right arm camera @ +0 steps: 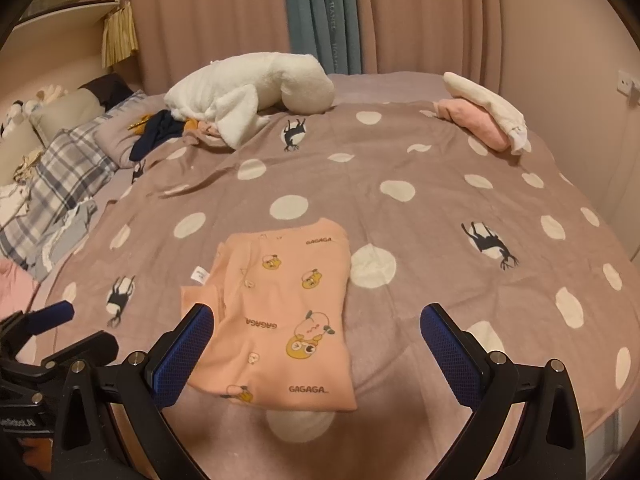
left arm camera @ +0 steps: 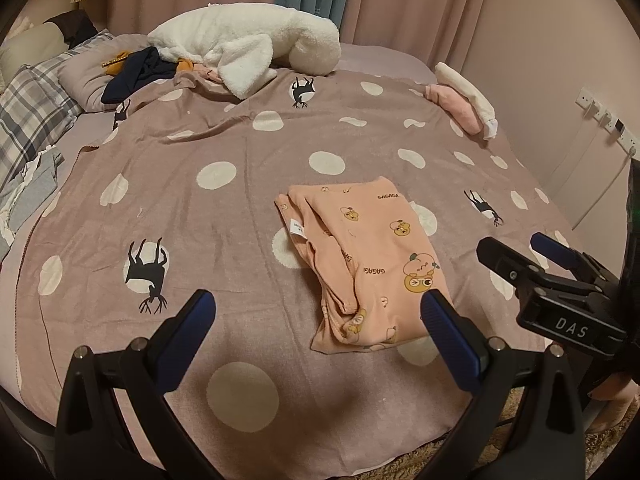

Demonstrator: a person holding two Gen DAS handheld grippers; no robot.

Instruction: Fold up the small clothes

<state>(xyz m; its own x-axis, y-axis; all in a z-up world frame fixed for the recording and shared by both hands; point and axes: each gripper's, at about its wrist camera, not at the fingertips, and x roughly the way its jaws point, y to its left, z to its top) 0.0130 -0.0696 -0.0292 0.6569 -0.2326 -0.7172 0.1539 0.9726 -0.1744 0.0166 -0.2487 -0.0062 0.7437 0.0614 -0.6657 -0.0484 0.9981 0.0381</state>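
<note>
A small peach garment (left arm camera: 368,260) printed with cartoon bears and "GAGAGA" lies folded into a rough rectangle on the mauve polka-dot blanket (left arm camera: 208,216). A white label shows at its left edge. My left gripper (left arm camera: 318,320) is open above the blanket, its right pad near the garment's near corner, with nothing held. My right gripper (right arm camera: 316,332) is open too, hovering over the garment (right arm camera: 280,312) without touching it. The right gripper (left arm camera: 536,256) also shows at the right edge of the left wrist view. At lower left of the right wrist view, the left gripper (right arm camera: 60,332) appears.
A white plush toy (left arm camera: 248,44) and dark clothes (left arm camera: 140,70) lie at the bed's far side. Folded pink and white garments (left arm camera: 464,100) sit at the far right. Plaid pillows (left arm camera: 28,108) and grey clothes (left arm camera: 32,188) line the left. Curtains (right arm camera: 240,12) and a wall (left arm camera: 560,48) stand behind.
</note>
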